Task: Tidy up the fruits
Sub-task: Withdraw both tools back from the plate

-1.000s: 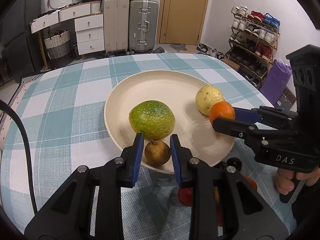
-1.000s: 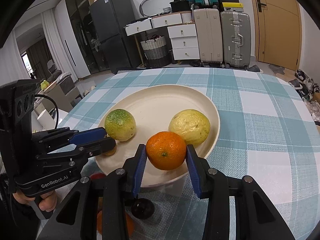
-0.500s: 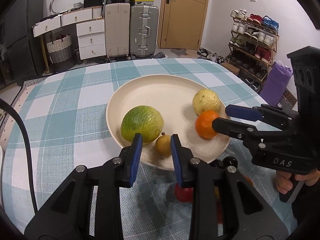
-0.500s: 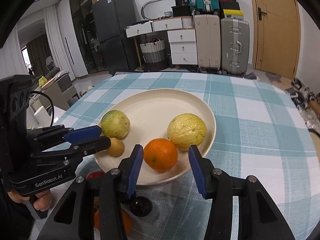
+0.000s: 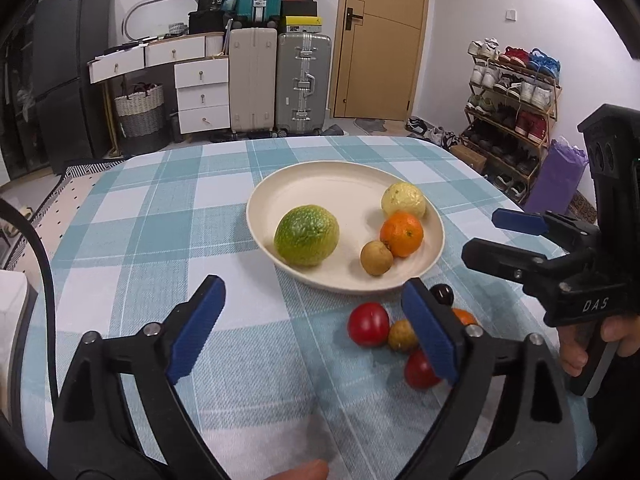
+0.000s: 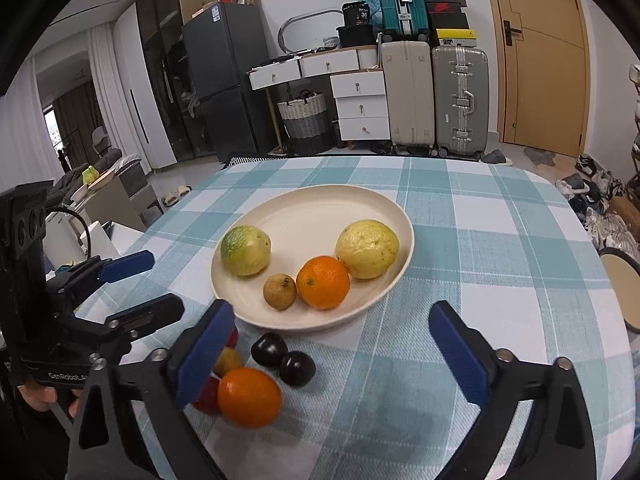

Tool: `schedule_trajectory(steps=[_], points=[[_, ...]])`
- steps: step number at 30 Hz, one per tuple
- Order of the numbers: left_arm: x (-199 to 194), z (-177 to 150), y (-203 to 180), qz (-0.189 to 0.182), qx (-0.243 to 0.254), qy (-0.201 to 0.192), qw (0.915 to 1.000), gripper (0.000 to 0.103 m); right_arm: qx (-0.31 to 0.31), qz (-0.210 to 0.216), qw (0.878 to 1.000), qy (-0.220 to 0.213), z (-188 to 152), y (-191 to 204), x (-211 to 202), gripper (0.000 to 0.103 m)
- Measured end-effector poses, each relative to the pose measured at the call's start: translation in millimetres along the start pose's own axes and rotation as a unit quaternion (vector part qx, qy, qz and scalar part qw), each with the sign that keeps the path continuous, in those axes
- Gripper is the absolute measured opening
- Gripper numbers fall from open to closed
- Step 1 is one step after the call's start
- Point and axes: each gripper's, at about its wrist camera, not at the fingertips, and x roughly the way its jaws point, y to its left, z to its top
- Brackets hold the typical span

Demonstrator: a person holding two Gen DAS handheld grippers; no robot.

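A cream plate (image 5: 344,184) on the checked tablecloth holds a green fruit (image 5: 306,235), a yellow fruit (image 5: 403,200), an orange (image 5: 401,233) and a small brown fruit (image 5: 376,258). My left gripper (image 5: 312,286) hangs in front of the plate, its jaws opening wide with nothing between them. My right gripper (image 6: 331,310) is likewise opening and empty, just short of the plate's rim (image 6: 312,216). Loose fruit lies near the front edge: a second orange (image 6: 249,397), two dark plums (image 6: 269,350), red tomatoes (image 5: 368,324) and a small brown fruit (image 5: 402,335).
The table's far half is bare checked cloth (image 6: 480,208). A round tan object (image 6: 622,288) sits past the table's right edge. Suitcases (image 5: 304,80), drawers and a shoe rack (image 5: 508,120) stand well beyond the table.
The left gripper let go of the small brown fruit and the right let go of the orange; both fruits now rest on the plate. Both grippers drew back and opened wide.
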Motion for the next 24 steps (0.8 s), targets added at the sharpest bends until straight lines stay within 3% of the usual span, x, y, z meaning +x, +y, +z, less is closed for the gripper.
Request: schedule_trajectory(steps=[2, 14, 24], points=[[-9, -4, -1, 0.001, 0.000, -0.005, 1.0000, 0.103, 0.003, 0.002, 1.000, 0.005, -4, 0, -4, 0.103], [-35, -24, -14, -0.010, -0.002, -0.002, 0.9999, 0.103, 0.017, 0.004, 0.999, 0.029, -27, 2, -21, 0.103], [-37, -33, -22, 0.010, 0.015, -0.003, 0.9998, 0.103, 0.018, 0.009, 0.998, 0.055, -38, 9, -20, 0.103]])
